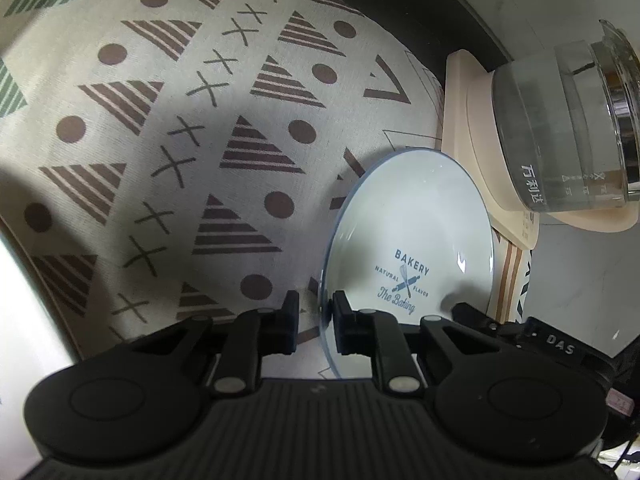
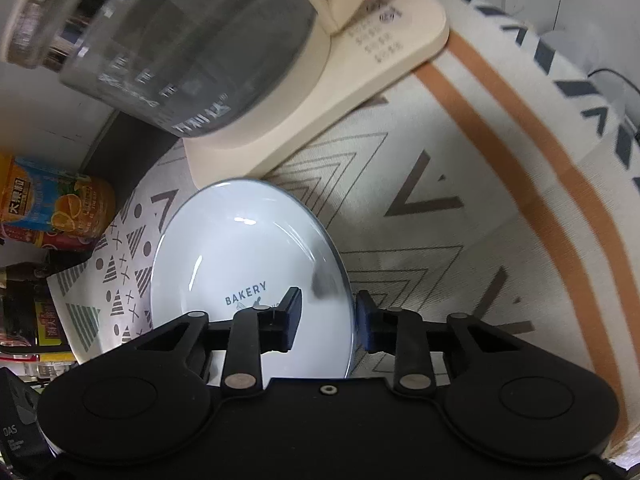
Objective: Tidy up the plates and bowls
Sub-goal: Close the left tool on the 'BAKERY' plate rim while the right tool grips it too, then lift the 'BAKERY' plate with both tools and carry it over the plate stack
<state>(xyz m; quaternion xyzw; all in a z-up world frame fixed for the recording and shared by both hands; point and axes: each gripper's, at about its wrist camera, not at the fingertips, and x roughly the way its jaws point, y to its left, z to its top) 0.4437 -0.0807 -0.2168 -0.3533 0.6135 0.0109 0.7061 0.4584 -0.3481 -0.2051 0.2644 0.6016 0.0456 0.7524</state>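
One pale blue plate [image 1: 412,224] printed "BAKERY" lies on the patterned tablecloth [image 1: 160,140], and both grippers are at its near rim. My left gripper [image 1: 316,306] straddles the plate's left rim. Its inner finger [image 1: 342,312] rests against the rim, and a narrow gap shows beside the outer finger. In the right wrist view my right gripper [image 2: 328,310] straddles the right rim of the same plate [image 2: 240,248]. One of its fingers [image 2: 292,308] is over the plate's face and the other is just outside the edge, with clear space between the pads. Neither pair presses the plate.
A glass kettle [image 1: 568,128] on a cream base [image 1: 468,128] stands right behind the plate, also large in the right wrist view as kettle [image 2: 180,40]. An orange drink can [image 2: 52,200] and dark bottles [image 2: 24,312] stand at the table's far left. The cloth's orange-striped border [image 2: 560,200] runs along the right.
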